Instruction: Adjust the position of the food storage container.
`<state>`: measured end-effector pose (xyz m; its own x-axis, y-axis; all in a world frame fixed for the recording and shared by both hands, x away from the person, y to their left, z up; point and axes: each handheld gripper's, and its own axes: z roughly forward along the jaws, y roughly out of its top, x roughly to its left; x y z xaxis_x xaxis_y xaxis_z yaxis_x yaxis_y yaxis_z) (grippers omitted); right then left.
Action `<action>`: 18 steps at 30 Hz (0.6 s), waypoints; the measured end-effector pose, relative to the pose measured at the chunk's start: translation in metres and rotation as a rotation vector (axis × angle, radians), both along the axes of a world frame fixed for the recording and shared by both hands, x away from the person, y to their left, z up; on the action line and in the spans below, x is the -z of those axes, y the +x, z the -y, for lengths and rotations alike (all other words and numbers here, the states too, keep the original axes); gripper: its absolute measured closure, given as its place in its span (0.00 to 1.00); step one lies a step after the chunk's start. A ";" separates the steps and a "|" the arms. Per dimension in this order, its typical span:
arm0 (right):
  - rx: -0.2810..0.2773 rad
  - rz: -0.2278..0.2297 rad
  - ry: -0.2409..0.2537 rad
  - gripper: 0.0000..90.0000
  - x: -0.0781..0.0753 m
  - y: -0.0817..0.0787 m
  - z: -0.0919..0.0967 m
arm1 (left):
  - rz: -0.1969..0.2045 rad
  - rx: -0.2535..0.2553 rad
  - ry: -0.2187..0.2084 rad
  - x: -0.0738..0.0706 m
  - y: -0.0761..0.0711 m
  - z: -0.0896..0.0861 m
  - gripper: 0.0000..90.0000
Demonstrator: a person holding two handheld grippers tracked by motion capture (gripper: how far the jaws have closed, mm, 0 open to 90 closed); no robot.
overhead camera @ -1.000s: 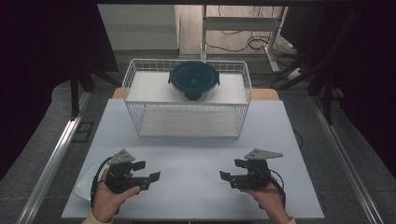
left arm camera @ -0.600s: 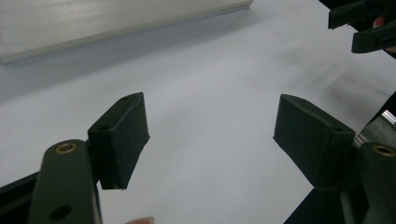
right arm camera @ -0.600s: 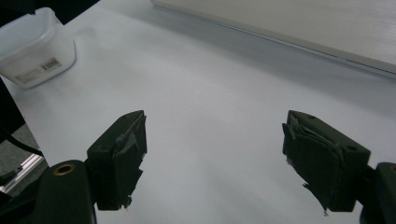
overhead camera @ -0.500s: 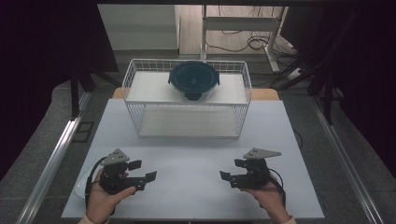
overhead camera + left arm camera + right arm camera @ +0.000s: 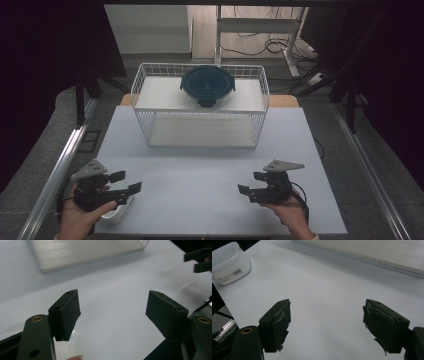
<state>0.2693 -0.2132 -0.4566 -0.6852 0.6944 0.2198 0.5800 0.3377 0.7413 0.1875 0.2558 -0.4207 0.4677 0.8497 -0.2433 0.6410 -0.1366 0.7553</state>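
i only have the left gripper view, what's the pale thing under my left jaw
observer: A white plastic tub with a barcode label on its side, at the table's near left corner.
operator: anything in the wire basket
observer: Yes, a dark blue round bowl sits in the wire basket.
operator: am i over the tub
observer: In the high view the left gripper is above it, jaws open, nothing between them.

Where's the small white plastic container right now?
The white plastic container sits at the table's near-left corner in the high view, just under the open left gripper; the right gripper view shows it upside down at upper left.
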 end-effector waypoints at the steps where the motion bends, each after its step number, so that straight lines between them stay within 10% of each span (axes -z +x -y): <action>1: 0.001 -0.001 -0.001 0.24 0.001 0.000 0.000 | -0.006 -0.013 0.013 -0.001 -0.003 -0.007 0.33; 18: 0.010 -0.030 -0.022 0.24 0.008 0.002 -0.002 | -0.159 -0.092 0.033 0.031 -0.034 -0.079 0.87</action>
<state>0.2714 -0.2111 -0.4642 -0.6717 0.7060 0.2243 0.6049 0.3480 0.7162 0.1536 0.3350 -0.4516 0.3460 0.8956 -0.2795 0.7626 -0.0950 0.6398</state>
